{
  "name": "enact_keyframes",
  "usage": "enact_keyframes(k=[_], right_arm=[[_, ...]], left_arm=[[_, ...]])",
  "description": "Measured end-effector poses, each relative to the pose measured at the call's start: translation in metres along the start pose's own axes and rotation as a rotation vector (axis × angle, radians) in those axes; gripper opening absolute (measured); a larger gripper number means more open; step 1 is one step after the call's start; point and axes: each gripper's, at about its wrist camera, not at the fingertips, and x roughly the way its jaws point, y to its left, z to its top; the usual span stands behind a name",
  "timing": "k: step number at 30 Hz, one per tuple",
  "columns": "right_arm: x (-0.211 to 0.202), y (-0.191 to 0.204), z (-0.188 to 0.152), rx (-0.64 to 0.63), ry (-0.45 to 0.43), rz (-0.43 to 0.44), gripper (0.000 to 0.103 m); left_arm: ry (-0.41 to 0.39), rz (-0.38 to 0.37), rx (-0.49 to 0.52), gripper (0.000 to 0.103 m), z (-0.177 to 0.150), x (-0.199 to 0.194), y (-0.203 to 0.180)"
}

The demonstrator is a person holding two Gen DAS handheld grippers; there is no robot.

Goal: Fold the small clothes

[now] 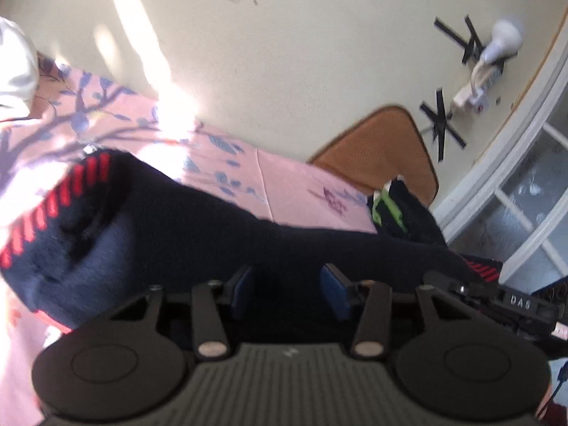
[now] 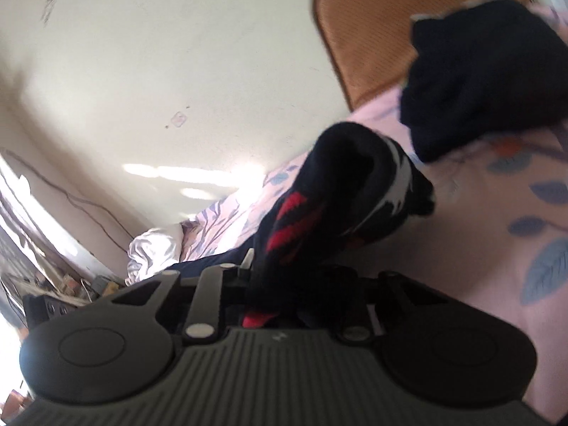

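Note:
A dark navy sock with red stripes [image 1: 170,220] is stretched across the left wrist view over the pink floral sheet [image 1: 301,184]. My left gripper [image 1: 289,284] has its blue pads [image 1: 245,284] set apart with the sock's dark cloth between them; whether they pinch it is unclear. In the right wrist view my right gripper [image 2: 280,284] is shut on the sock's red-striped end [image 2: 319,206], which bunches up above the fingers. The right gripper's body also shows at the right of the left wrist view [image 1: 514,301].
Another dark sock with green stripes [image 1: 397,209] lies at the sheet's far edge, near an orange mat [image 1: 383,142]. A dark bundle of cloth [image 2: 479,78] lies on the sheet to the right. White cloth [image 2: 156,252] lies at the left. A lamp [image 1: 497,42] is taped to the wall.

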Motion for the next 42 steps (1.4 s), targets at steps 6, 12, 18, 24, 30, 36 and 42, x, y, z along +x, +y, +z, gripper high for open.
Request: enact_keyframes(k=[6, 12, 18, 24, 30, 36, 42], right_arm=[[0.036, 0.108, -0.008, -0.445, 0.051, -0.023, 0.027], [0.119, 0.185, -0.064, -0.740, 0.235, -0.001, 0.040], [0.111, 0.197, -0.092, -0.829, 0.259, 0.121, 0.067], [0.052, 0.174, -0.057, -0.628, 0.169, 0.290, 0.063], [0.080, 0.141, -0.043, -0.398, 0.144, 0.172, 0.035], [0.107, 0.110, -0.071, -0.296, 0.188, 0.177, 0.003], [0.098, 0.106, -0.071, -0.276, 0.162, 0.214, 0.004]], left_arm=[[-0.246, 0.113, -0.112, 0.061, 0.029, -0.076, 0.065], [-0.307, 0.131, -0.267, 0.062, 0.023, -0.095, 0.128], [-0.295, 0.076, -0.252, 0.069, 0.021, -0.094, 0.130], [-0.275, 0.023, -0.165, 0.079, 0.016, -0.089, 0.109], [-0.185, 0.075, -0.033, 0.092, 0.008, -0.068, 0.082], [-0.114, 0.330, 0.154, 0.095, -0.006, -0.035, 0.058], [-0.106, 0.388, 0.168, 0.103, -0.006, -0.031, 0.055]])
